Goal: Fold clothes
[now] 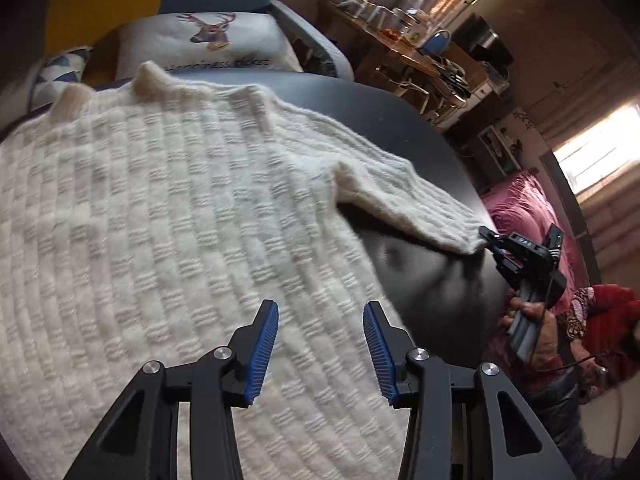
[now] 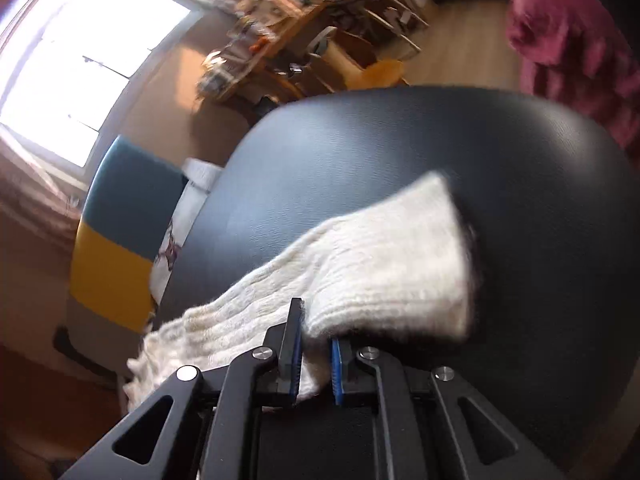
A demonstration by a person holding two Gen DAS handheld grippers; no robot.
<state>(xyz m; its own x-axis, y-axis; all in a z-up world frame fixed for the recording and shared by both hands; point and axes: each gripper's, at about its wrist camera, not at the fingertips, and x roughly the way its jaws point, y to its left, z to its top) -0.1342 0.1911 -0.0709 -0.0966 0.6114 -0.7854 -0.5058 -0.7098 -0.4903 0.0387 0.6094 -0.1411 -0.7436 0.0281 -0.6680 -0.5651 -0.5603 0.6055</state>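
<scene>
A cream knitted sweater (image 1: 160, 216) lies spread over a dark round table (image 1: 360, 112). My left gripper (image 1: 320, 316) hovers open just above the sweater's body, its blue pads apart with nothing between them. One sleeve (image 1: 404, 196) stretches out to the right, lifted off the table. My right gripper (image 1: 490, 242) is shut on that sleeve's cuff, held by a person's hand (image 1: 532, 320). In the right wrist view the sleeve (image 2: 380, 264) runs forward from the shut right gripper (image 2: 316, 344), its cuff end pinched between the blue pads.
Behind the table stands a chair with a deer-print cushion (image 1: 208, 40) and a blue and yellow backrest (image 2: 120, 224). A cluttered wooden desk (image 1: 404, 36) is at the back right. A pink blanket (image 1: 516, 208) lies beyond the table's right edge. Bare tabletop (image 2: 400, 148) shows past the sleeve.
</scene>
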